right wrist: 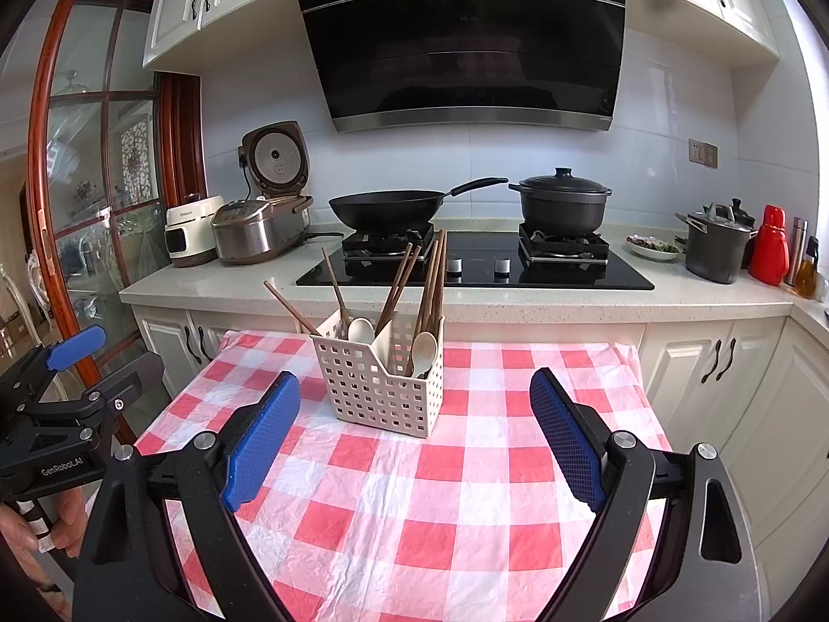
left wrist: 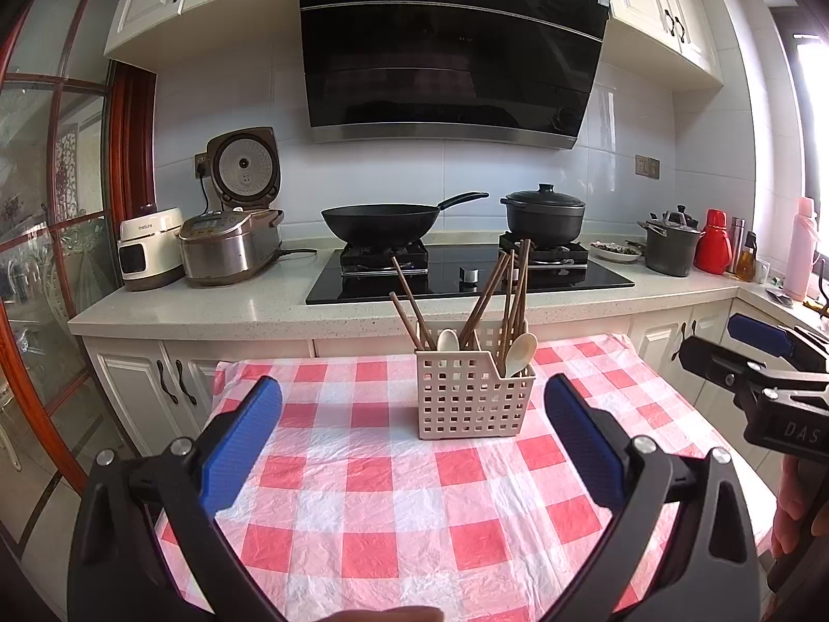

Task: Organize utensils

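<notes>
Left gripper [left wrist: 413, 414]: blue pads spread wide, nothing between them, hovering over the checked cloth [left wrist: 394, 508] short of the caddy [left wrist: 474, 394]. Right gripper [right wrist: 414, 409]: same, pads wide apart and empty, also short of the caddy [right wrist: 381, 383]. Each gripper shows at the edge of the other's view, with a hand [right wrist: 31, 528] on the left handle.

Caddy: white perforated plastic, upright on the cloth, toward its far edge. Brown chopsticks [left wrist: 510, 293] stand in it, some leaning left, some near vertical. Two pale spoons [left wrist: 519, 355], bowls up, one in each compartment as far as I can tell.

Behind the caddy: counter with black hob, wok [left wrist: 381, 223] on left burner, lidded black pot [left wrist: 544, 215] on right. Rice cooker [left wrist: 228, 243], lid open, left of the wok.
</notes>
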The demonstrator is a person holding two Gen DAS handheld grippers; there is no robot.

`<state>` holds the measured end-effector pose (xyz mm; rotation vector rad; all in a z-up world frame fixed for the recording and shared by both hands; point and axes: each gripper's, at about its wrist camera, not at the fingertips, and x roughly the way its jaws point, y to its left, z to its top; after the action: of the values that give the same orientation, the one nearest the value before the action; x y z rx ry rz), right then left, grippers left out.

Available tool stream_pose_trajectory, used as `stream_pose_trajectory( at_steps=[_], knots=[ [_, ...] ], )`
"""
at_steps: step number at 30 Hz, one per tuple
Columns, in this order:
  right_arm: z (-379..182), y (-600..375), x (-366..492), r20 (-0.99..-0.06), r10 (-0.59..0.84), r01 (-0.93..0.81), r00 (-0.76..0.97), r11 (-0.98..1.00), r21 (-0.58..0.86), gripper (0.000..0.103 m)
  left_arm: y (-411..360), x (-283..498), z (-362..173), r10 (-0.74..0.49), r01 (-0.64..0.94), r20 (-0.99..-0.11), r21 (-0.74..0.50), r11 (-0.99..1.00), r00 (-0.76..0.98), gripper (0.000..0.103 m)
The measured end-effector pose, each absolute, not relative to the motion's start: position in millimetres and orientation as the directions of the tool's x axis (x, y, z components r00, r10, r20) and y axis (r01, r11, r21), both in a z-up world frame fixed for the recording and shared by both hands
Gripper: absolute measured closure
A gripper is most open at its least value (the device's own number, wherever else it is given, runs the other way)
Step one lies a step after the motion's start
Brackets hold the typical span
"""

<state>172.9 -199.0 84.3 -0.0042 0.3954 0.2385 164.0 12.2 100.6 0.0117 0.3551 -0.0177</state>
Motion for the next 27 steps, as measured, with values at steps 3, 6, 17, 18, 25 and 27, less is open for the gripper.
stream_pose_trajectory(
  at_steps=[3,6,17,18,25,27],
  knots=[
    [83.4,-198.9,172.8,-0.383,0.230,-0.231,0.895,0.972,0.044,0.019,12.2,164.3,100.4,-0.014,0.018,-0.349,0.010,1.000,0.937,0.005],
    [83.0,-198.1,172.6,-0.384,0.231,-0.232,0.894,0.972,0.044,0.019,13.2,164.2,98.8,-0.010,0.014,-0.349,0.009,1.000,0.937,0.005],
    [81.0,-197.9,173.0,-0.388,0.231,-0.231,0.892,0.972,0.045,0.019,14.0,162.9,95.8,-0.008,0.012,-0.350,0.009,1.000,0.937,0.005],
    [80.3,-198.1,173.2,-0.388,0.230,-0.231,0.892,0.972,0.045,0.019,14.1,162.8,95.8,-0.008,0.012,-0.350,0.009,1.000,0.937,0.005],
    [79.6,-198.0,174.0,-0.389,0.230,-0.231,0.892,0.972,0.046,0.019,13.9,162.2,94.5,-0.011,0.014,-0.347,0.008,1.000,0.938,0.005],
    [78.9,-197.3,173.6,-0.390,0.229,-0.229,0.892,0.972,0.048,0.019,13.7,162.3,93.7,-0.011,0.014,-0.347,0.009,1.000,0.938,0.005]
  ],
)
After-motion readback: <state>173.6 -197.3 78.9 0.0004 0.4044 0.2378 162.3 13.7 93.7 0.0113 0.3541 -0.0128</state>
